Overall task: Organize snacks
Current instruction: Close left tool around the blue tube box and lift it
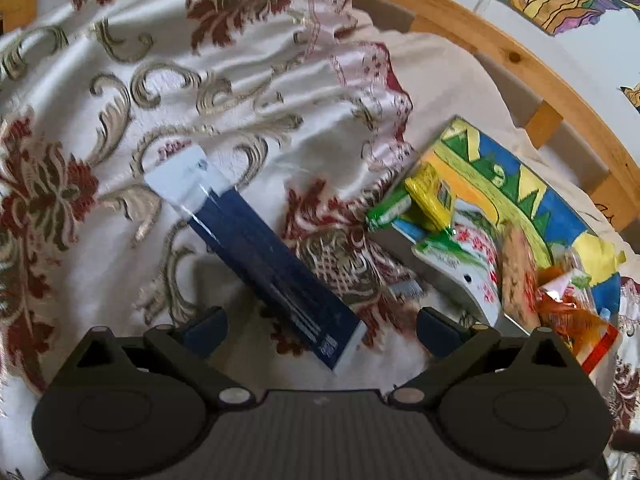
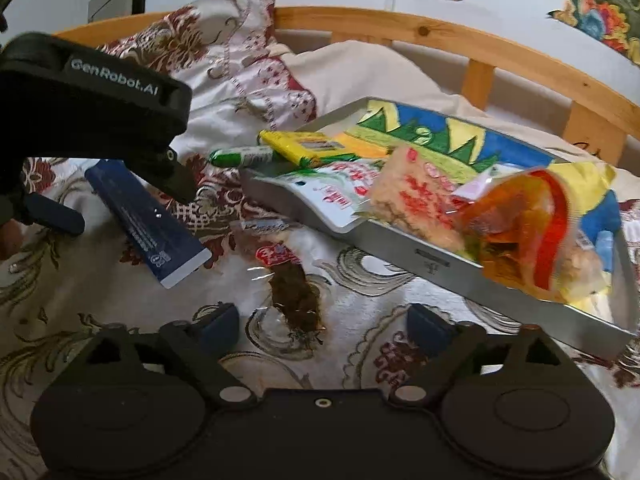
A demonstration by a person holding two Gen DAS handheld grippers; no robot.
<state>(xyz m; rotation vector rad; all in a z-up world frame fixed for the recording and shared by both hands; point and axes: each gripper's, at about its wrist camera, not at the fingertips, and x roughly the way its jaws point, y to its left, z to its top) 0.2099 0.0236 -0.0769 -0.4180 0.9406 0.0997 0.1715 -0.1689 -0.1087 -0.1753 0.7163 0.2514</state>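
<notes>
**Both grippers open above loose snacks on the bedspread**

A long, flat dark-blue snack packet with a pale sealed end [image 1: 256,248] lies on the cream bedspread with red and beige floral embroidery [image 1: 80,200]. Its long axis runs diagonally in the left wrist view, the clear-and-white end pointing up-left and the barcode end pointing toward the camera. The left gripper [image 1: 322,330] hangs over that near end with its jaws wide apart, touching nothing; the packet's lower corner sits between the two blue pads without contact.

Near the blue packet, a small clear wrapper holding a dark brown snack with a red label [image 2: 294,292] lies on the cloth, its length running roughly away from the camera. The right gripper [image 2: 322,326] is just above it, jaws spread with the wrapper's near end between them, the pads not pressing on it.

Beyond, a shallow grey metal tray lined with a bright painted sheet [image 2: 400,256] rests tilted on the bedding. It carries a yellow packet [image 2: 304,144], a green-and-white wrapped stick [image 2: 244,157] overhanging the rim, a white pouch with red print [image 2: 340,196], a pale rice cracker pack [image 2: 412,196] and an orange translucent bag [image 2: 516,236].

Motion blur smears the print on the packs, so no label is readable. The tray's right end is cut off by the frame edge.
</notes>
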